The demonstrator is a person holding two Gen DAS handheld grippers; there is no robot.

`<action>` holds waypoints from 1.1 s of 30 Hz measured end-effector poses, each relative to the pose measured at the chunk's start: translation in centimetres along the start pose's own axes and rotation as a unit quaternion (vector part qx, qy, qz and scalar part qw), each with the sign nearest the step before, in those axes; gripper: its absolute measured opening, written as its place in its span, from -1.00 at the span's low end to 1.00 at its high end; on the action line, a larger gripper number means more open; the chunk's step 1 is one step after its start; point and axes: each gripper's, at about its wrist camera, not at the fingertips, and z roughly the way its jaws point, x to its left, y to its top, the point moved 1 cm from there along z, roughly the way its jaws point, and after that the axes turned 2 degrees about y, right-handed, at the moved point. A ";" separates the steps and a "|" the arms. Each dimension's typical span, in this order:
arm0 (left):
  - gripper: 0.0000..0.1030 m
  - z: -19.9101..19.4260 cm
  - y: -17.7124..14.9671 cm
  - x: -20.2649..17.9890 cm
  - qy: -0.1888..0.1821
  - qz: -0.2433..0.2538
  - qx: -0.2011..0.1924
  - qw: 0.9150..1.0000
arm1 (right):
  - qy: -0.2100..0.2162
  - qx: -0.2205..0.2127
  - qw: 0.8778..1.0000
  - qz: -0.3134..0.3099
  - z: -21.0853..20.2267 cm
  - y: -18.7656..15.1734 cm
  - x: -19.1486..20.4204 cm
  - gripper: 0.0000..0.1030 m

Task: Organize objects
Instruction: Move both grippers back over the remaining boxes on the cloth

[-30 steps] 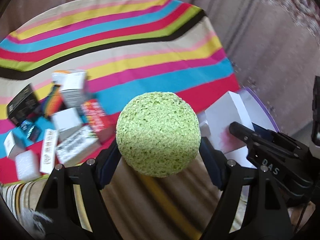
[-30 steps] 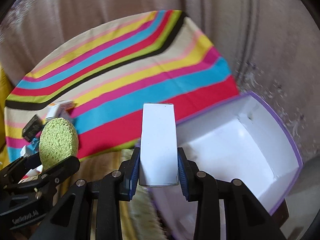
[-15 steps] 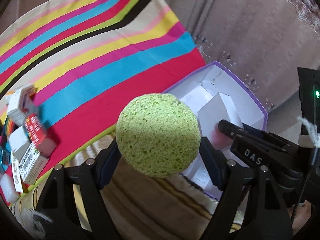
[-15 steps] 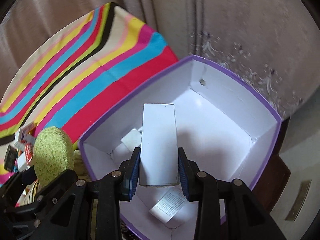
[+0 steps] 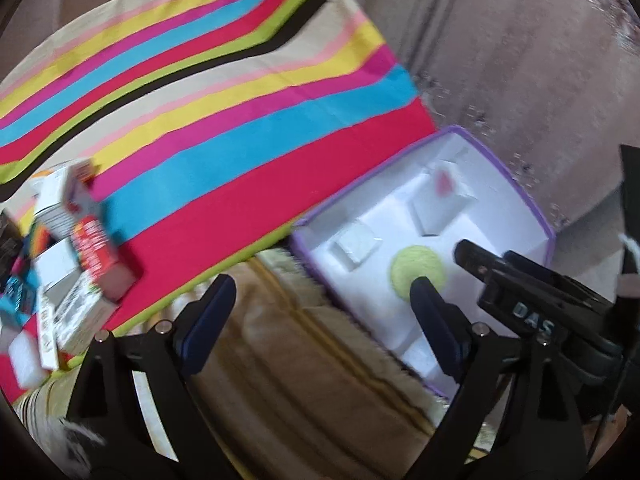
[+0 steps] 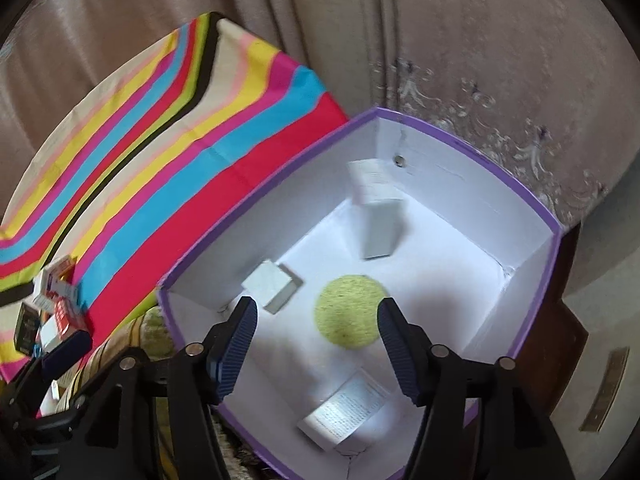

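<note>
Nearest the right wrist camera, the right gripper (image 6: 316, 330) was seen with its jaws spread wide and nothing between them, held over the purple-edged box (image 6: 472, 148). The left gripper (image 5: 320, 308) was likewise found open and empty, poised at the near corner of the same box, partly over the brown fringed surface (image 5: 304, 360).

Inside the box, four things were counted in the right wrist view: a printed white carton (image 6: 346, 410) lying flat near the front wall, the green sponge ball (image 6: 351, 311) resting on the white floor, a small white box (image 6: 272, 286) by the left wall, and a taller white box (image 6: 378, 216) tilted against the far wall. These were judged to be stowed.

Farther off, on the striped cloth (image 5: 224, 128), a cluster of small cartons (image 5: 76, 256) was left lying unsorted, a red one on top; the exact number could not be told because of blur. The task was therefore judged only partly done, with that pile yet to be carried to the box.
</note>
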 end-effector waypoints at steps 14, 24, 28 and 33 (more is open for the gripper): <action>0.76 -3.5 -2.2 6.7 0.094 -0.074 -0.028 0.992 | 0.007 0.001 0.995 -0.101 -0.4 -0.7 6.2 0.38; 0.76 -4.7 -3.8 11.4 0.111 -0.131 -0.024 0.985 | 0.023 0.007 0.984 -0.177 -0.5 -2.1 11.9 0.46; 0.76 -5.0 -4.2 12.7 0.111 -0.145 -0.024 0.983 | 0.029 0.009 0.980 -0.198 -0.4 -2.7 13.8 0.48; 0.76 -5.3 -5.1 14.7 0.113 -0.171 -0.020 0.979 | 0.030 0.013 0.974 -0.224 -0.1 -3.3 15.7 0.49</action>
